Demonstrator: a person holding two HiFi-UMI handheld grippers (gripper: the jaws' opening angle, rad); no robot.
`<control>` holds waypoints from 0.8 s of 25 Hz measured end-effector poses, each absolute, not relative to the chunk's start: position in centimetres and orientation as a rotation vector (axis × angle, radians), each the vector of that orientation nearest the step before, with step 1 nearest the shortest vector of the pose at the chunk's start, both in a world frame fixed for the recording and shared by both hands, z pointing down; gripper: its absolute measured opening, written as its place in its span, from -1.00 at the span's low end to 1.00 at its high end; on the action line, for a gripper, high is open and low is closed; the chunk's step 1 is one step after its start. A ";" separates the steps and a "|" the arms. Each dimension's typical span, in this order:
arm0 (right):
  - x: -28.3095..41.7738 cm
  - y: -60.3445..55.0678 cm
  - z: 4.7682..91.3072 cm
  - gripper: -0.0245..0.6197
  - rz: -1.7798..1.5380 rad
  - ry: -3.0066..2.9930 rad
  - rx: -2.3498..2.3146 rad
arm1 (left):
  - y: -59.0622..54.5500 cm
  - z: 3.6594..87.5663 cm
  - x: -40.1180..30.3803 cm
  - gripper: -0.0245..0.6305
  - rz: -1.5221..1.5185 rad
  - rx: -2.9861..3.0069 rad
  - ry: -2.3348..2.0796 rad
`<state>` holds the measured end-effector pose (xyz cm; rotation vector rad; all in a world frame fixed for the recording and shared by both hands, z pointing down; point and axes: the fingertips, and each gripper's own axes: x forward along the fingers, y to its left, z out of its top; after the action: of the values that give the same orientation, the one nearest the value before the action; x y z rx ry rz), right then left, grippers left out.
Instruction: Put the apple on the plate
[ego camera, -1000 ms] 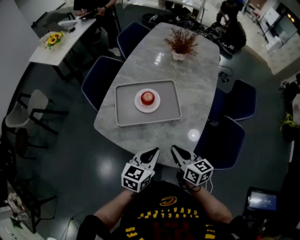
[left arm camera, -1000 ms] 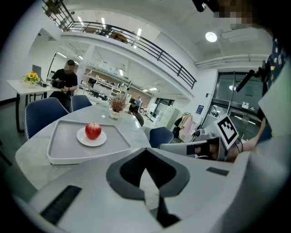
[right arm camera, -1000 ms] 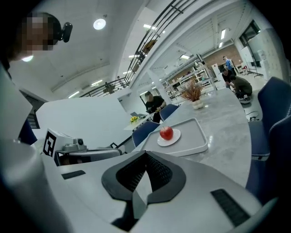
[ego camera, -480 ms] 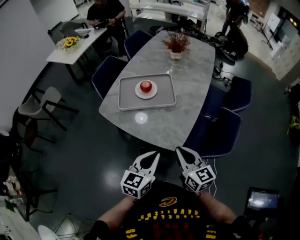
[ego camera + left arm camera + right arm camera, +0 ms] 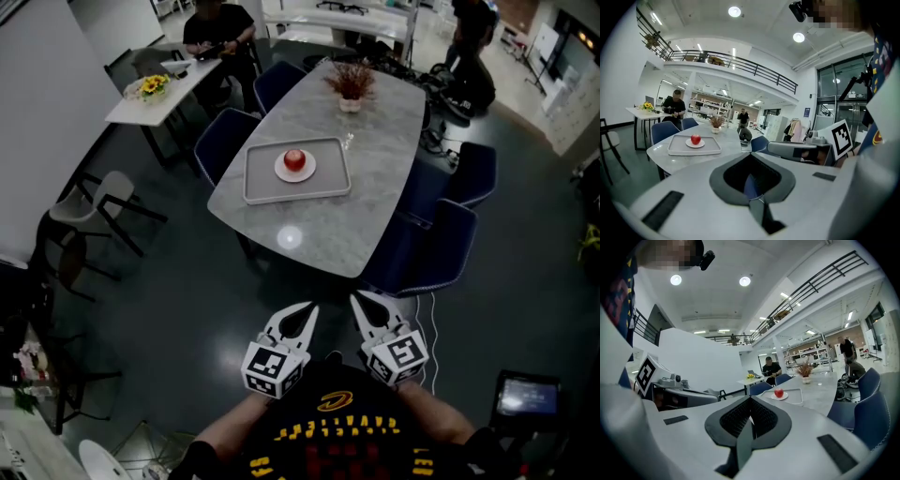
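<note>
Apple [image 5: 294, 158] on plate [image 5: 279, 168], far ahead of left gripper [image 5: 303, 311] and right gripper [image 5: 362, 302]; both closed, empty; task seems done; no move needed.

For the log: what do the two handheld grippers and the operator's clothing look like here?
Both the left gripper and the right gripper have white, pointed shells with dark grey inner pads. Each carries a white cube with black square markers. The person wears a black top with yellow and orange print.
</note>
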<state>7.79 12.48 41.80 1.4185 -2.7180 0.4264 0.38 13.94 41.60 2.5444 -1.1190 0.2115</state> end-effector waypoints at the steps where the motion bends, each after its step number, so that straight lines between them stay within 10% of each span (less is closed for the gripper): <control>1: 7.6 12.9 41.7 -0.90 0.421 -2.719 1.417 | 14.3 41.6 0.2 -0.92 0.212 2.541 -1.118; 20: 6.3 14.9 40.7 -0.90 0.361 -2.743 1.420 | 16.0 41.4 -1.4 -0.92 0.160 2.524 -1.144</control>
<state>6.29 14.95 40.70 1.4201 -2.7425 0.3614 -1.41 15.97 41.40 2.5237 -1.1442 0.1599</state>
